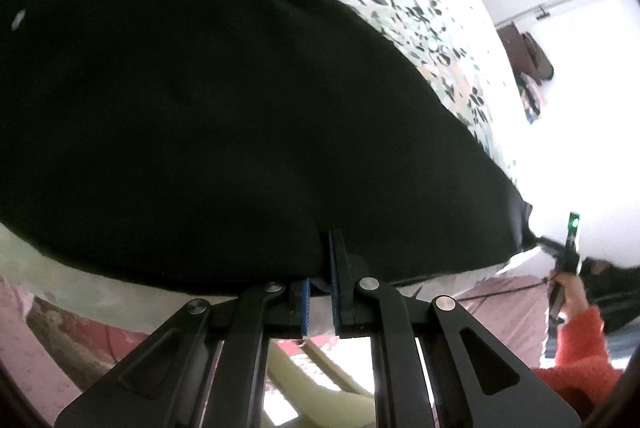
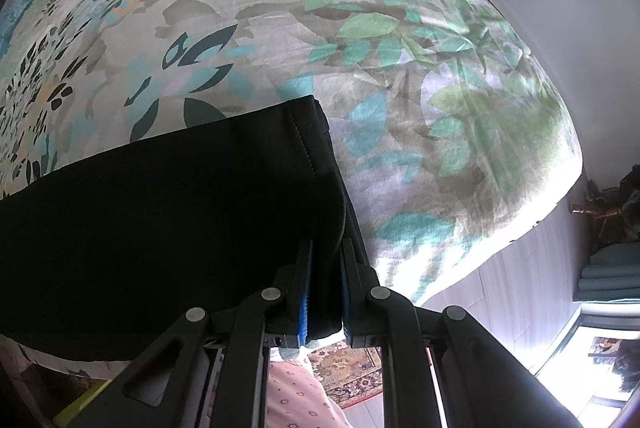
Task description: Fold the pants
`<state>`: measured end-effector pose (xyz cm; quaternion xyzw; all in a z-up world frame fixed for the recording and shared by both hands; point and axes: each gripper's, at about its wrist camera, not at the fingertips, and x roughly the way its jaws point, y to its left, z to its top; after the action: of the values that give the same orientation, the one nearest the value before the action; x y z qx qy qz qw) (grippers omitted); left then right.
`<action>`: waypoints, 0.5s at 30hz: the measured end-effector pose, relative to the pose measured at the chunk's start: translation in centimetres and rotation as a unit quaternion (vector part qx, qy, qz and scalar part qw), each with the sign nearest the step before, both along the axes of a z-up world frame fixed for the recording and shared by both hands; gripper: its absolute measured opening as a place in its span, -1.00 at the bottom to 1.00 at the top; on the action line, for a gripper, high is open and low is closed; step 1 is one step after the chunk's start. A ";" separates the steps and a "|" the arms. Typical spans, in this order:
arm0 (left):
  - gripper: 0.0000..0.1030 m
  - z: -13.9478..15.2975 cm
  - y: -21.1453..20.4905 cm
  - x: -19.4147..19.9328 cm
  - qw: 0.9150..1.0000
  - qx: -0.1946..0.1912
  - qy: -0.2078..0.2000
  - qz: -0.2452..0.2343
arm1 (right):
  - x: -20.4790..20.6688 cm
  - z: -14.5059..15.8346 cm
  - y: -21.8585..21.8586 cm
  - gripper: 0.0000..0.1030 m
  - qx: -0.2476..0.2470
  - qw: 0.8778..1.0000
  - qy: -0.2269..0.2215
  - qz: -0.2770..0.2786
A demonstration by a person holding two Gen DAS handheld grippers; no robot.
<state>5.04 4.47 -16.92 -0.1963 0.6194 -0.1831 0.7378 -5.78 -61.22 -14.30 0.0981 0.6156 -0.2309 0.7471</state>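
Pants (image 1: 200, 108), left wrist view: black cloth spread over the flowered bedsheet (image 1: 420, 8), long axis running left to right. Left gripper (image 1: 320, 268) jaws nearly together, clamped on the near edge of the cloth. Right gripper (image 1: 560, 256) at far right, on the cloth's end.

Right wrist view: right gripper (image 2: 326, 268) jaws narrow, pinching a fold near the stitched hem (image 2: 304, 140).
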 end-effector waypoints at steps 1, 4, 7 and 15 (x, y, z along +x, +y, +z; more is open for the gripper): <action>-0.88 0.1 -0.1 -0.1 1.000 0.004 -0.003 -0.004 | 0.0 0.0 -0.1 -0.76 0.001 1.000 0.000 0.000; -0.88 -0.2 -0.4 -0.2 1.000 0.015 0.000 -0.012 | 0.0 -0.1 -0.2 -0.76 0.003 1.000 0.001 -0.002; -0.88 -1.4 -0.5 0.0 1.000 0.019 0.021 -0.012 | 0.0 -0.1 -0.2 -0.75 0.003 1.000 0.002 -0.003; -0.62 -1.8 -0.3 -0.3 0.998 0.030 0.048 -0.018 | 0.0 0.0 -0.5 -0.50 -0.002 1.000 0.003 -0.019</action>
<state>4.69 4.20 -18.76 -0.1716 0.6628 -0.1682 0.7092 -5.77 -61.76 -14.30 0.1073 0.6152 -0.2463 0.7412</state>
